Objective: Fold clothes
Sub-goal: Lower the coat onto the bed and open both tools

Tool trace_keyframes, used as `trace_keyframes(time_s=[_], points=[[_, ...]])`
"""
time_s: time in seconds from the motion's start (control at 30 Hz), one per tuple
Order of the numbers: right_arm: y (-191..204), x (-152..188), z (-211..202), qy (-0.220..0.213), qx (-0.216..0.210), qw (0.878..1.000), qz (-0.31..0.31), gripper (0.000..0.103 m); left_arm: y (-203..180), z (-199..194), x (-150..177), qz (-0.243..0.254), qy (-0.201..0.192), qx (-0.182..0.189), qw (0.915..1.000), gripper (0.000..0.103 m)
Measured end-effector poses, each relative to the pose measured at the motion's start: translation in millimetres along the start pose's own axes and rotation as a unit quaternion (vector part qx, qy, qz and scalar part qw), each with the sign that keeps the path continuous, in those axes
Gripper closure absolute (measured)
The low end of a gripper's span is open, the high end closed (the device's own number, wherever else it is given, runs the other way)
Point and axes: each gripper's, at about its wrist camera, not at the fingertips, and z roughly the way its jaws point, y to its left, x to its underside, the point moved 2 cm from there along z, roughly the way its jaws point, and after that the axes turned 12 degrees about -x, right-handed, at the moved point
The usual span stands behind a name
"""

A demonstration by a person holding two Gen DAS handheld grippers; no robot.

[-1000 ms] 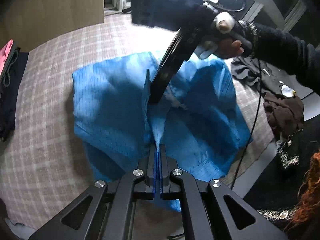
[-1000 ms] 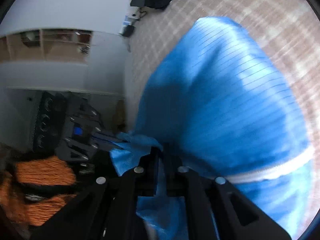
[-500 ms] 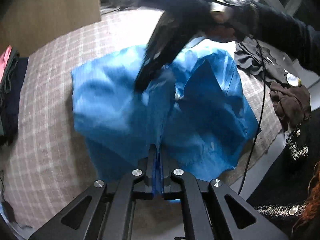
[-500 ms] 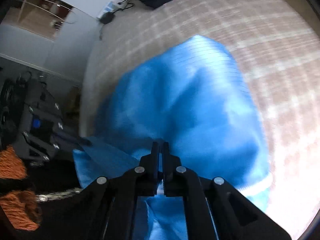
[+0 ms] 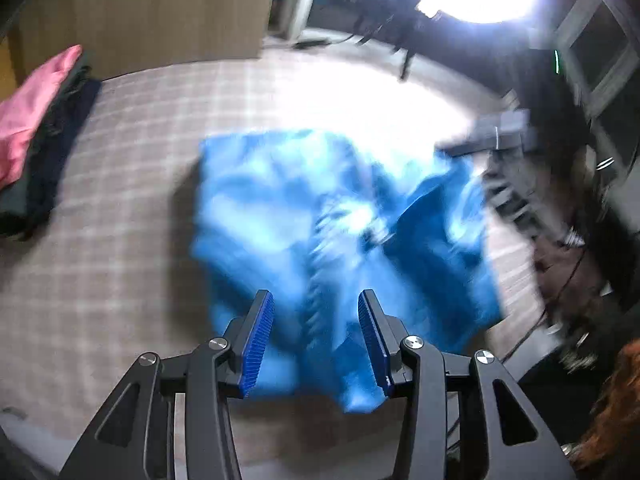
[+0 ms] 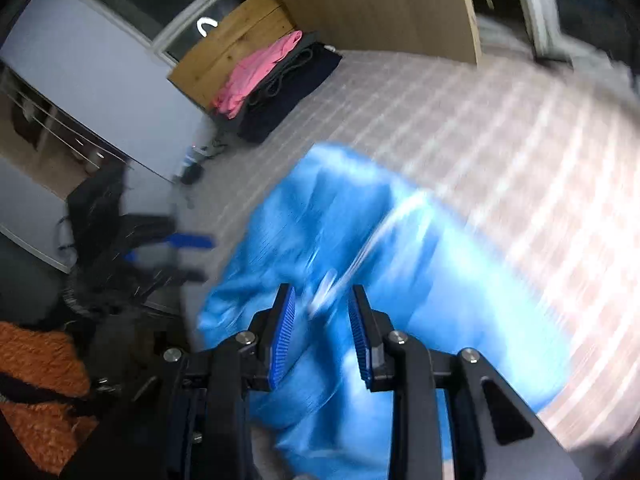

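i've let go of shirt (image 5: 304, 216): l grip (image 5: 316, 336) + r grip (image 6: 322, 326) both opening, empty. fold laid, i think. nxt: regrasp edge.

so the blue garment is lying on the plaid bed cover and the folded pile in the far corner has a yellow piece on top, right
Not quite: the top piece on the folded pile is pink, not yellow, as the right wrist view shows. The blue garment does lie on the plaid bed cover.

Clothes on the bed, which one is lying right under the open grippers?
The blue garment, spread loosely across the checked bed cover. The pink garment sits folded on a dark stack at the bed's far edge, away from both grippers.
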Motion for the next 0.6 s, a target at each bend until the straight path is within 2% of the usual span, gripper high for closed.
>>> trace_keyframes(time_s=[0.1,0.2,0.23,0.3,0.37,0.43,0.5,0.53,0.57,0.6], points=[[9,16,18,-0.009,0.026,1.000,-0.004,0.075,-36,22,-11,0.050,0.008,0.011,0.9987,0.061],[1,17,37,0.002,0.145,0.989,-0.028,0.075,-78,45,-13,0.080,0.030,0.048,0.9952,0.061],[-3,18,38,0.009,0.155,0.988,-0.019,0.075,-90,54,-12,0.082,0.041,0.059,0.9940,0.061],[-8,20,35,0.008,0.116,0.993,0.004,0.075,-103,68,-11,0.076,0.056,0.066,0.9933,0.061],[-9,23,32,0.003,0.077,0.997,0.015,0.075,-100,76,-8,0.042,0.065,0.071,0.9945,0.061],[-11,23,35,0.010,0.073,0.997,0.017,0.075,-94,84,-6,0.003,0.074,0.077,0.9943,0.063],[-15,23,44,0.020,0.071,0.997,0.025,0.075,-92,87,0,-0.013,0.076,0.086,0.9933,0.067],[-18,23,48,0.023,0.058,0.998,0.033,0.077,-94,86,3,-0.011,0.072,0.092,0.9931,0.083],[-21,23,52,0.025,0.043,0.998,0.043,0.090,-96,84,6,-0.009,0.068,0.097,0.9929,0.101],[-23,23,55,0.026,0.031,0.998,0.051,0.100,-98,83,9,-0.007,0.063,0.103,0.9926,0.103]])
